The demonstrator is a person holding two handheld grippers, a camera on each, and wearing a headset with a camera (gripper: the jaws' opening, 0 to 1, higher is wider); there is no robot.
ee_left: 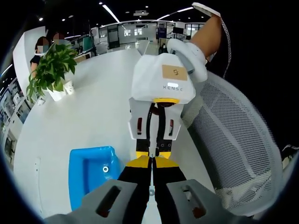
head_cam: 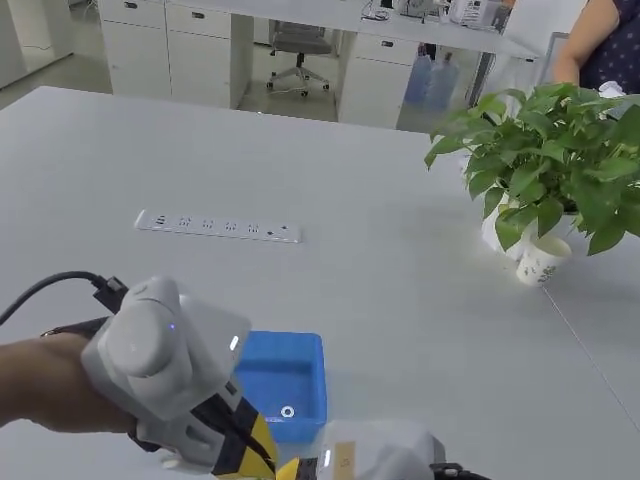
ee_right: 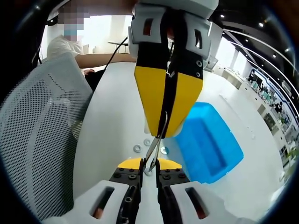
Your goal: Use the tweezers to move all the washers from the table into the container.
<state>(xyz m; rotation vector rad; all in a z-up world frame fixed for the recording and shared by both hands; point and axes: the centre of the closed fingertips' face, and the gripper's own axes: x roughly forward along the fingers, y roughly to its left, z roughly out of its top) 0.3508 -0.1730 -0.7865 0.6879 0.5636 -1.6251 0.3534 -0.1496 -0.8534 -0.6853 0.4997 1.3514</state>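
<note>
Right gripper view: left gripper (ee_right: 162, 134) clenches tweezers (ee_right: 157, 139) above washers (ee_right: 137, 148) near table (ee_right: 110, 116) edge.
Right gripper's (ee_right: 149, 165) grip unclear; tweezer tips blur between its jaws.

Open-plan office: a large white tabletop (head_cam: 400, 250) with a power strip (head_cam: 217, 226), a potted plant (head_cam: 550, 150), a rolling desk chair (head_cam: 298, 45) and white drawer cabinets (head_cam: 170, 40) behind.

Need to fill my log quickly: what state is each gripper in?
Left gripper: shut on the tweezers.
Right gripper: fingers nearly together beside the tweezers' tip; grip cannot be told.
</note>
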